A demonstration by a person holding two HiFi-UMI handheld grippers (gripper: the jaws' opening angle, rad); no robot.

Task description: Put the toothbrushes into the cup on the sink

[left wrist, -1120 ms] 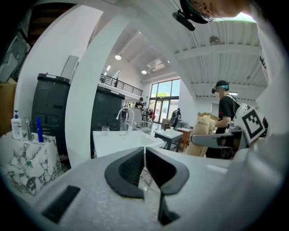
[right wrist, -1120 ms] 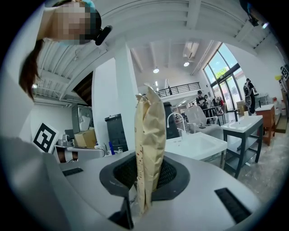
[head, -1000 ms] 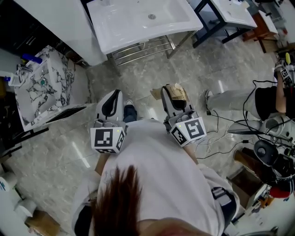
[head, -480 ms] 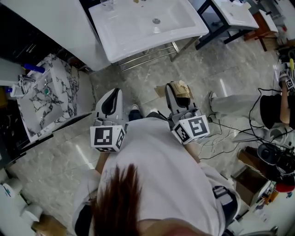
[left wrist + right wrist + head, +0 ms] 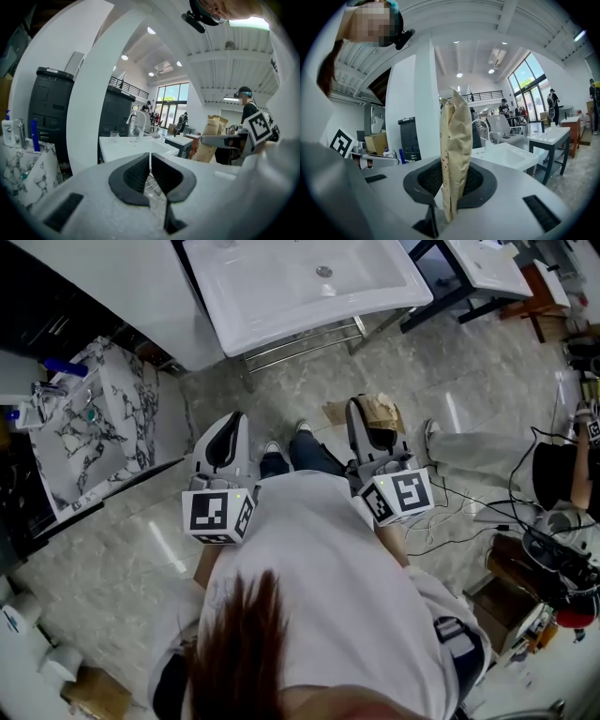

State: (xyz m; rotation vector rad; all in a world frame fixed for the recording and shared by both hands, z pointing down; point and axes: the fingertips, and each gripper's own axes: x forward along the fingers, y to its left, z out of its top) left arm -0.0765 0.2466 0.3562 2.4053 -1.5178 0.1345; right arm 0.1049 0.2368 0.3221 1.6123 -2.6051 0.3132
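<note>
The white sink (image 5: 309,287) stands on a metal frame ahead of me. A small clear cup (image 5: 114,136) sits on the sink's (image 5: 133,149) back edge beside the faucet (image 5: 139,123). My right gripper (image 5: 373,427) is shut on a flat brown paper packet (image 5: 456,150), which stands upright between the jaws of the right gripper (image 5: 452,183). The packet (image 5: 378,412) sticks out past the jaw tips. My left gripper (image 5: 225,444) is held level with it, and the left gripper (image 5: 150,163) has its jaws shut on nothing. No loose toothbrush shows.
A marbled basin (image 5: 89,427) with a blue upright stick (image 5: 33,136) stands at the left. A second white sink (image 5: 483,263) is at the right. Cables (image 5: 450,521) and a seated person's leg (image 5: 478,451) lie on the floor at right. A brown box (image 5: 92,695) sits at lower left.
The view has drifted toward the white sink, and both grippers sit slightly farther right. A foot has come forward between the grippers. Neither grip has changed.
</note>
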